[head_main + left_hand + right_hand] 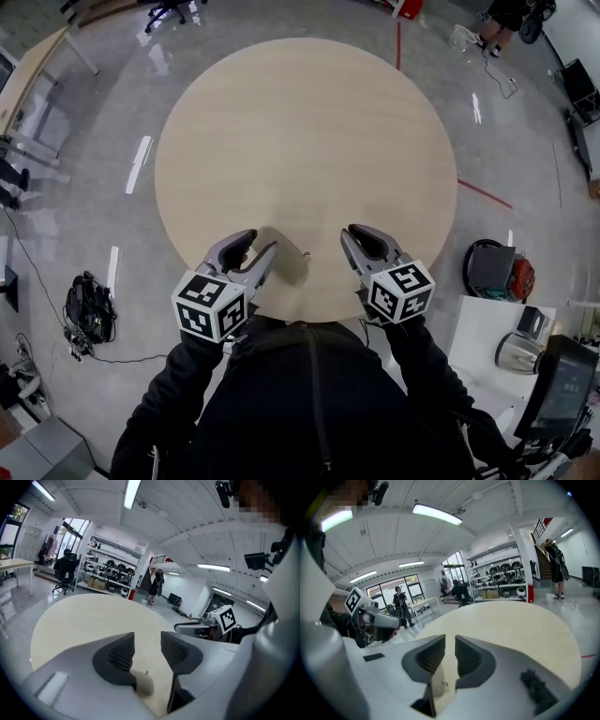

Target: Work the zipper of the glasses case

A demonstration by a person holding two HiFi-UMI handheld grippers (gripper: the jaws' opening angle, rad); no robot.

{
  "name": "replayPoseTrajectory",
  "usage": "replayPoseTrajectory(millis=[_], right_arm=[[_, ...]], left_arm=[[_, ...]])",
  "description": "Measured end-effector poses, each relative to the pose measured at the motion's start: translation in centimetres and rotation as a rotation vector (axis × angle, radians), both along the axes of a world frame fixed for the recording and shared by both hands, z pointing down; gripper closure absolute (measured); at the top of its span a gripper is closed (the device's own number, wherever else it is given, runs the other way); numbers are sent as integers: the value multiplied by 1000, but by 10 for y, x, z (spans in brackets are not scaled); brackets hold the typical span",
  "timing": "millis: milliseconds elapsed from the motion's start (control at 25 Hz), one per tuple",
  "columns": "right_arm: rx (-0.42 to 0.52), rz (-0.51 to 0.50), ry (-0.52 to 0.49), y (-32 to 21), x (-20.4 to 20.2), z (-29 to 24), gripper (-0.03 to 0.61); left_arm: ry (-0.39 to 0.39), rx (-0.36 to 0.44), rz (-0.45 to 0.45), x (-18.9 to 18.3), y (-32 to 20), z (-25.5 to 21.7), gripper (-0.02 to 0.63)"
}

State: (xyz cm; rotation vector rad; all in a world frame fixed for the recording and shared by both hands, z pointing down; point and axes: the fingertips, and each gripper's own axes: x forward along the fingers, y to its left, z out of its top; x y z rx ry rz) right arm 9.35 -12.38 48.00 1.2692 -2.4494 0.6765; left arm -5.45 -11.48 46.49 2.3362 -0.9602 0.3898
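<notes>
A beige glasses case (287,262) lies near the front edge of the round wooden table (309,131), its small zipper pull (307,251) sticking out on the right side. My left gripper (260,246) hovers at the case's left end with its jaws apart and nothing between the pads. In the left gripper view the case (143,685) and the pull (146,672) show just below the left gripper (147,638). My right gripper (354,236) is a short way right of the case, its jaws a narrow gap apart and empty. The case (438,682) shows under the right gripper (450,641).
The table's front edge runs just behind both grippers, against the person's dark jacket (300,403). On the floor are a black bundle with cables (89,309) at the left and a white side table (483,323) with a kettle (516,352) at the right.
</notes>
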Motion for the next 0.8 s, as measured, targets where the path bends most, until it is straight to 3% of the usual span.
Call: replayPoseTrajectory(millis=[160,320,400,560,800], right_arm=[[93,-13,-35,-3,-18,-44,548],[146,-52,-82,5,-40,-75,574],[187,-81,-109,11,-48,-86,574],[231,-107,-154,18,-58,-96,574],[249,-117,-130,19,-69,-101,574]], left_arm=[[61,34,17,11,10,-19,506],[6,168,-38,-1,5,-36,609],[6,215,-43,-4,3,-46,609],[55,234,-38,-3,2,-61,609],[44,246,0,1,-1,-68,609]])
